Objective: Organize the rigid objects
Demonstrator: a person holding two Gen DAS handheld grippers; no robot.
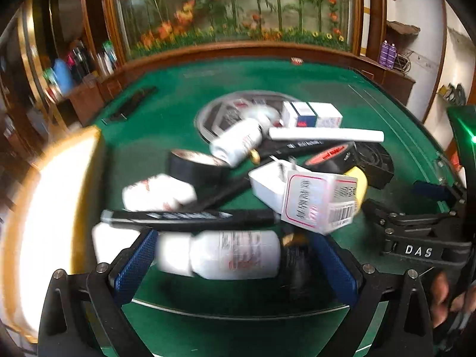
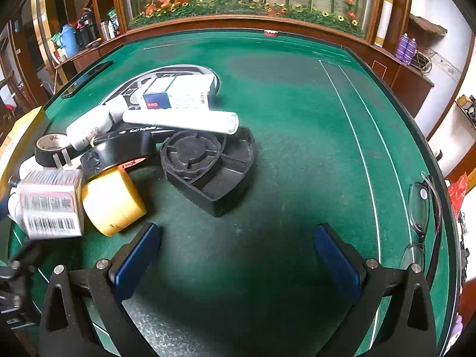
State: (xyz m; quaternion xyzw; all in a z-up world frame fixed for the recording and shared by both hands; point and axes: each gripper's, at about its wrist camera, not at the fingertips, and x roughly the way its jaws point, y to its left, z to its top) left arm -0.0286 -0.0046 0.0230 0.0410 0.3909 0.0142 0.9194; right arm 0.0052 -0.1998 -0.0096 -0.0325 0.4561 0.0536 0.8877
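Note:
A pile of rigid objects lies on the green felt table (image 2: 297, 119). In the left wrist view my left gripper (image 1: 235, 264) is open, with a white bottle (image 1: 226, 255) lying between its blue pads, not clamped. Beyond it lie a black marker (image 1: 184, 217), a second white bottle (image 1: 157, 193), black tape rolls (image 1: 196, 166), a clear labelled box (image 1: 318, 202) and a white tube (image 1: 324, 134). In the right wrist view my right gripper (image 2: 238, 255) is open and empty over bare felt, near a yellow tape roll (image 2: 113, 202) and a black heart-shaped tray (image 2: 211, 166).
A yellow-edged box (image 1: 53, 223) stands at the left. Small cartons (image 2: 178, 95) lie on a round disc (image 2: 190, 71) further back. Eyeglasses (image 2: 422, 217) lie at the right table edge. A wooden rail (image 2: 238, 20) borders the far side. The right gripper's body (image 1: 416, 232) shows in the left view.

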